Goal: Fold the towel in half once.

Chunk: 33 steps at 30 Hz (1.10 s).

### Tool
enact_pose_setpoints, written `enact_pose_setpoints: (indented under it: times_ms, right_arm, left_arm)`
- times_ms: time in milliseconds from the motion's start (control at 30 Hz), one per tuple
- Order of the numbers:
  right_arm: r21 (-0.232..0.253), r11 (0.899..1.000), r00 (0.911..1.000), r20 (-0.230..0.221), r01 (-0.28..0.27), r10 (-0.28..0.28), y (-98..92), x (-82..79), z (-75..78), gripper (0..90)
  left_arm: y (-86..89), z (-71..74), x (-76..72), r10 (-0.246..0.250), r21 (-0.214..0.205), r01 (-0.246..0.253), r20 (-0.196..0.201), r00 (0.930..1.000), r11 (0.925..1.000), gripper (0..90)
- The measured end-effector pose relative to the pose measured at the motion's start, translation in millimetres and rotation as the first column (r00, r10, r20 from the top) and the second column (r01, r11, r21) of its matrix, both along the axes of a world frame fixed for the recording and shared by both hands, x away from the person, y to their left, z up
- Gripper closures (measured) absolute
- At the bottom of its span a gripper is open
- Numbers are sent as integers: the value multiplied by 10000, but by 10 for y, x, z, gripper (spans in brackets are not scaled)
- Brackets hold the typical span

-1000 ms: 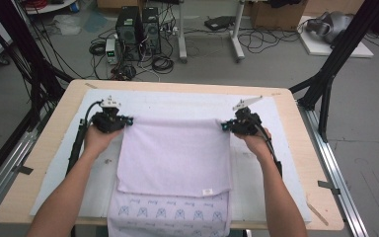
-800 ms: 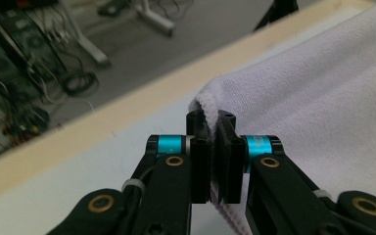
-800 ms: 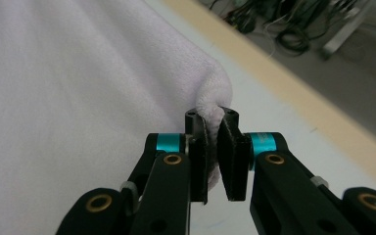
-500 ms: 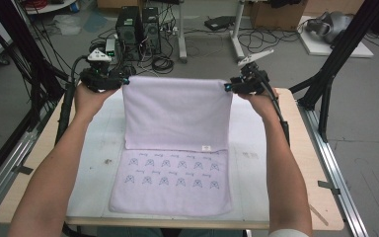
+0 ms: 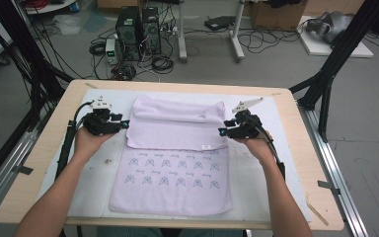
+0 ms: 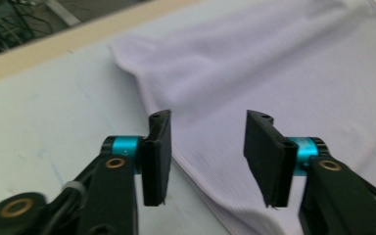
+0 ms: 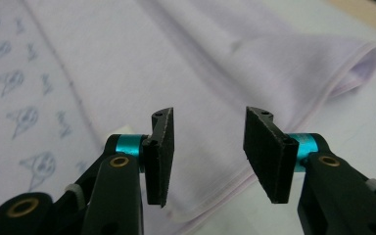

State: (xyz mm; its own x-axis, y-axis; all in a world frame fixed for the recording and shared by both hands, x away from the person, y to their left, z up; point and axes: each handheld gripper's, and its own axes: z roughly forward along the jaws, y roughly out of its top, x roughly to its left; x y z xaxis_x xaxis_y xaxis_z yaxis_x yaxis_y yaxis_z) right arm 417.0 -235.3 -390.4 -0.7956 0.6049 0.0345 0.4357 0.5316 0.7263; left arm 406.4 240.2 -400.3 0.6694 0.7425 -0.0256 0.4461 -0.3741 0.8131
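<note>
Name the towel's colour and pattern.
Pale lilac towel, rows of small blue motifs on its near half; clearest in the high view.

towel (image 5: pixel 177 148): soft lilac cloth, matt, finely ribbed
bench (image 5: pixel 306 163): pale wood rim, smooth
jaws: black, matt plastic

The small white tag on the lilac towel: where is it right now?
In the high view the small white tag sits at the near edge of the folded-over layer of the lilac towel, toward the right side, just left of the right gripper.

Left claw (image 5: pixel 124 124), right claw (image 5: pixel 222 132) agape
</note>
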Motion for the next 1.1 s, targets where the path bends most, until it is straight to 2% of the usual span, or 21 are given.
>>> enact_pose_setpoints:
  times_ms: [67,200,300,367,500,567,600,667,733,833,967,1033,1100]
  right_arm:
    - [68,9998,9997,-97,-212,213,8,-81,-80,574]
    - [113,9983,9980,-288,-564,567,23,-210,-245,573]
    - [139,9976,9966,-445,-681,686,30,-246,-316,563]
    - [11,9976,9962,-540,-686,686,35,-259,-353,563]
    - [-274,9971,9960,-564,-707,690,38,-281,-466,642]
    - [-152,9984,9977,-418,-537,531,20,-287,-489,747]
    - [-122,9986,9977,-462,-510,504,9,-289,-482,810]
    - [-25,9979,9973,-364,-643,641,-5,-295,-457,861]
    - [204,9969,9969,-217,-758,762,-7,-321,-410,867]
    - [556,9947,9963,15,-859,860,-19,-387,-311,869]
    - [693,9902,9921,409,-1215,1188,-7,-564,-158,869]
    - [623,9882,9884,672,-1401,1359,0,-685,-74,869]
    - [819,9837,9845,854,-1599,1529,-13,-819,-18,869]
  left_arm:
    - [-11,-66,-98,-354,-110,354,-9,9994,9993,604]
    - [-27,-204,-264,-1105,-285,1102,-112,9938,9935,593]
    - [-63,-272,-283,-1545,-224,1532,-751,9851,9879,511]
    - [-96,-296,-286,-1684,10,1690,-812,9824,9856,505]
    - [-135,-372,-251,-1672,516,1735,-1081,9800,9835,627]
    - [-139,-385,-241,-1497,612,1559,-954,9841,9859,754]
    - [-127,-375,-233,-1534,497,1585,-939,9837,9861,803]
    - [-119,-336,-254,-1351,762,1402,-677,9885,9872,869]
    - [-91,-300,-275,-1308,519,1340,-604,9896,9896,874]
    - [-31,-183,-349,-1208,203,1214,-293,9922,9924,876]
    - [21,-35,-542,-1250,-67,1252,184,9920,9921,878]
    - [66,-18,-660,-1295,-126,1299,248,9913,9914,877]
    - [127,-30,-803,-1285,-167,1289,252,9914,9915,878]
